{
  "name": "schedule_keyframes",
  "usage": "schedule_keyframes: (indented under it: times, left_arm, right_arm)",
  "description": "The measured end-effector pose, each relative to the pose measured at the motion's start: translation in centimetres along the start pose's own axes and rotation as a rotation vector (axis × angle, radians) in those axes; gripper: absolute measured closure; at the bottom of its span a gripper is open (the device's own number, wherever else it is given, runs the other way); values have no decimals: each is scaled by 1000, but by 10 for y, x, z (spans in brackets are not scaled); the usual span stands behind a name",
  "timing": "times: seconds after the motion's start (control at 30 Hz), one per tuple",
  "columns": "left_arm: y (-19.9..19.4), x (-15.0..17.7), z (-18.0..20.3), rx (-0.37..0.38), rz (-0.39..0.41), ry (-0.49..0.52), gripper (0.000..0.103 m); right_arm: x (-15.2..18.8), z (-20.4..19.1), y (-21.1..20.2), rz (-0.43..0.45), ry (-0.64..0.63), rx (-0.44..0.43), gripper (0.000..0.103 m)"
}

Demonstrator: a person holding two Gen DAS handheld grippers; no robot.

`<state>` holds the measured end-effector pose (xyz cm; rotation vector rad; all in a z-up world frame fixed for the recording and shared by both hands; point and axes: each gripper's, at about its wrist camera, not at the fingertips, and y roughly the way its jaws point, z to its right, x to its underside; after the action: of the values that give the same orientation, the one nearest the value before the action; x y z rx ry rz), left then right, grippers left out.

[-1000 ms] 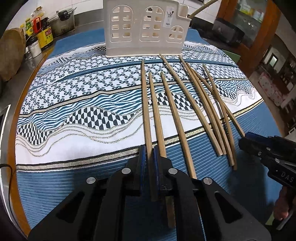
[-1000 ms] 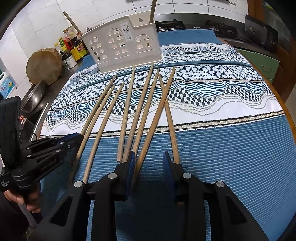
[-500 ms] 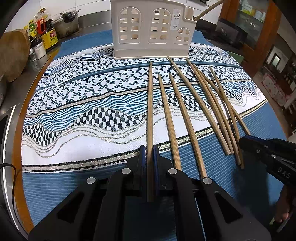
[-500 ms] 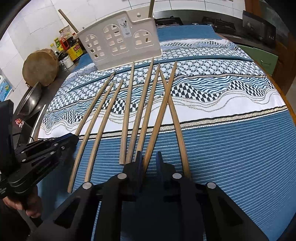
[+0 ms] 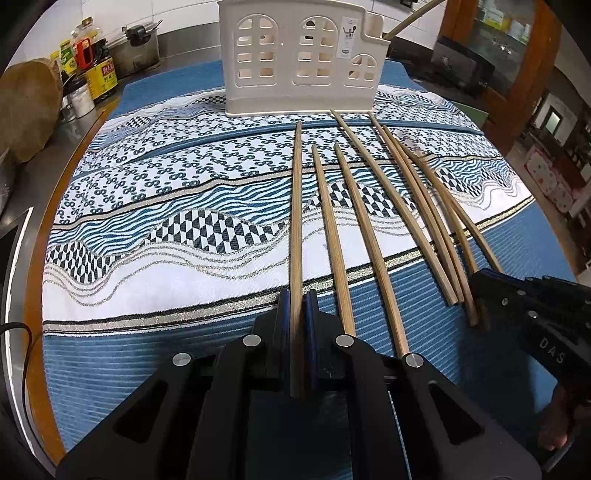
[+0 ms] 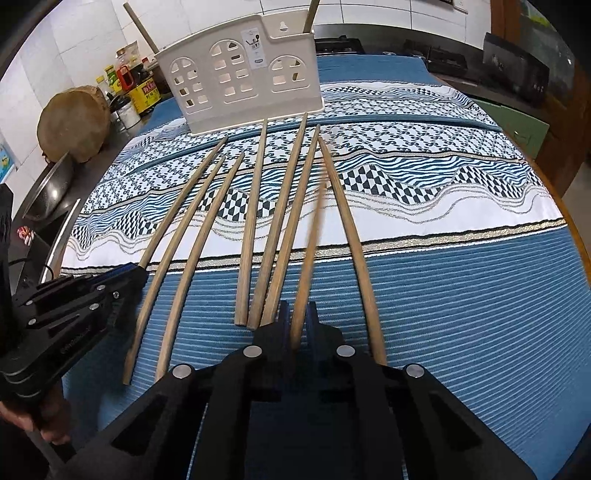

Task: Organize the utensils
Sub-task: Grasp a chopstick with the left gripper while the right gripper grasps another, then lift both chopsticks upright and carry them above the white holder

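Several wooden chopsticks point(image 5: 373, 236) lie fanned out on a patterned blue and white cloth point(image 5: 166, 206). A cream utensil holder point(image 5: 303, 59) with arched cut-outs stands at the cloth's far edge. My left gripper point(image 5: 295, 306) is shut on the leftmost chopstick point(image 5: 296, 221), which points at the holder. My right gripper point(image 6: 297, 314) has its jaws closing tight on another chopstick point(image 6: 312, 240), whose far end is blurred and slightly off the cloth. The left gripper point(image 6: 138, 273) shows at the left of the right wrist view, and the right gripper point(image 5: 480, 295) at the right of the left wrist view.
One stick point(image 6: 308, 16) stands in the holder point(image 6: 240, 85). Bottles and jars point(image 5: 92, 70) and a round wooden block point(image 5: 26, 107) sit on the counter at the far left. A metal pan point(image 6: 48, 192) lies beside the table. A hand point(image 6: 51, 421) holds the left tool.
The right jaws have closed from wide apart onto one chopstick, and its far end now looks blurred and raised. The left gripper keeps its hold, its chopstick now pointing straight ahead.
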<state>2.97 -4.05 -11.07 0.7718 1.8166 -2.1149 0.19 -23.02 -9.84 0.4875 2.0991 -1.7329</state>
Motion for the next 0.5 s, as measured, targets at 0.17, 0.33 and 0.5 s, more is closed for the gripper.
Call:
schedule_keyframes:
  times: [0.17,0.33,0.5]
  left_arm:
    - [0,0,-3,13,2,-20,96]
    - [-1,0,-3,23,1,-19,96]
    - [-1,2,-2,29,3,-25,95]
  right_arm:
    - [0,5,-13,29,-29,32,96]
    - [-1,5,-29,76,-60,46,96]
    - [-5,-1,-49,138,-103,55,96]
